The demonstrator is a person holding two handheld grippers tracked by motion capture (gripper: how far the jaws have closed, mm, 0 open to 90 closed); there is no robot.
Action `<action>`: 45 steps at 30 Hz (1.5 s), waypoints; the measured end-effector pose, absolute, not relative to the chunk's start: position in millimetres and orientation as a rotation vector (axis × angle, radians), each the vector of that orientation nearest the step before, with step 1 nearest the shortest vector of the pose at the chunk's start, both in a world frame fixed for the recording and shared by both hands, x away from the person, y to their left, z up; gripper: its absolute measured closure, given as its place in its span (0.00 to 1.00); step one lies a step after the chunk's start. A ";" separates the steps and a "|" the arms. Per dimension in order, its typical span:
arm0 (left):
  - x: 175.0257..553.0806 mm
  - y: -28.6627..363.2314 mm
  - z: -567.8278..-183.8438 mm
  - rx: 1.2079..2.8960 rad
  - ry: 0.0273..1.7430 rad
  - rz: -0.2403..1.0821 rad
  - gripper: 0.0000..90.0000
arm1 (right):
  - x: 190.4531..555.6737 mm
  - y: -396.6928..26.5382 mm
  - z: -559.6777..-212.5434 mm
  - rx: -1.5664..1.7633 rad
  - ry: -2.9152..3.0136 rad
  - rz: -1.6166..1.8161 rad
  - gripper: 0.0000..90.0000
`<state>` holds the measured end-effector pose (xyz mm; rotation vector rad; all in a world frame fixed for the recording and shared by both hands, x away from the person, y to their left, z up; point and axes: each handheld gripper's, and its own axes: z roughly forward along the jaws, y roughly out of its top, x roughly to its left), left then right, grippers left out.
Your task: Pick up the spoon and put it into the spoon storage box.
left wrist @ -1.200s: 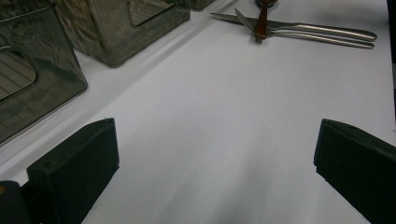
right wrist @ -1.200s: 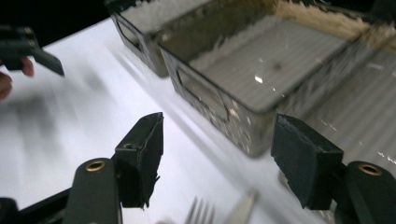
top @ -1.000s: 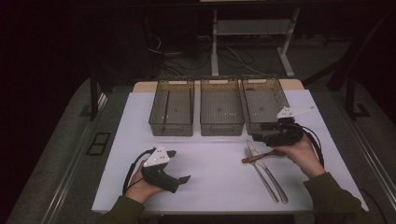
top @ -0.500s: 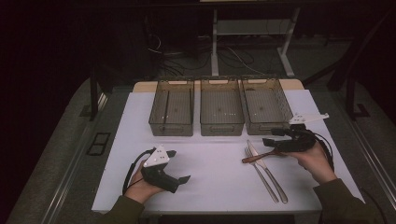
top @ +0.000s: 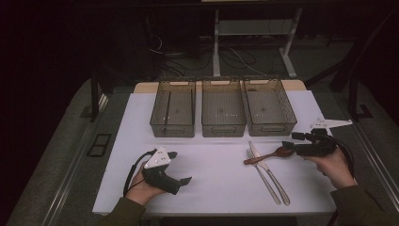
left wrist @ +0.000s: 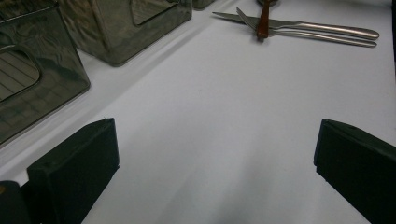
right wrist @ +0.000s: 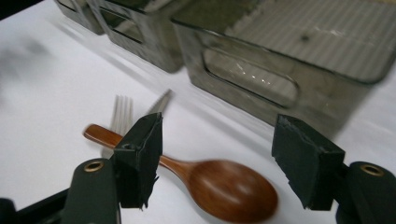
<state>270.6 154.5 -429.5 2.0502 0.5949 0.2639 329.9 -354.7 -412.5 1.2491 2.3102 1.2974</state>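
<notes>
In the high view, a white table (top: 211, 165) carries 3 grey transparent bins (top: 222, 113) in a row at its far side. In front of the right bin lie a fork (top: 261, 172) and a knife (top: 270, 172), side by side and slanted. A wooden spoon (top: 268, 156) lies across their far ends, its bowl toward the right. The right gripper (top: 288, 145) is held in the person's right hand (top: 331, 165), and its jaws point left, just at the bowl of the spoon. The left gripper (top: 181, 167) rests in the left hand (top: 141, 186) near the front edge of the table, well apart from the cutlery, with bare table under its jaws.

In the left gripper view, the 2 black jaws of the left gripper (left wrist: 215, 158) stand spread wide, with only white table between them. The knife (left wrist: 299, 25), the fork (left wrist: 322, 37) and the handle of the spoon (left wrist: 264, 21) are far off at the top, and 2 bins (left wrist: 116, 28) stand at the left.

In the right gripper view, the jaws of the right gripper (right wrist: 217, 158) are spread, not pressed on anything. The spoon (right wrist: 224, 189) lies on the table between and under them; its bowl is in the gap, and its handle passes behind the left jaw. I cannot tell if this jaw touches the handle. The tines of the fork (right wrist: 121, 112) and the tip of the knife (right wrist: 161, 102) are behind the handle, and a bin (right wrist: 280, 60) stands just behind the spoon.
</notes>
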 end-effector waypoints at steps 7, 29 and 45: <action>270.9 154.6 -429.9 2.056 0.594 0.265 0.00 | 334.3 -365.8 -427.3 1.285 2.335 1.231 0.36; 270.4 154.2 -430.9 2.063 0.594 0.263 0.00 | 343.1 -357.6 -446.9 1.286 2.465 1.129 0.39; 270.5 154.5 -431.0 2.065 0.594 0.263 0.00 | 340.2 -351.6 -449.6 1.169 2.526 1.049 0.49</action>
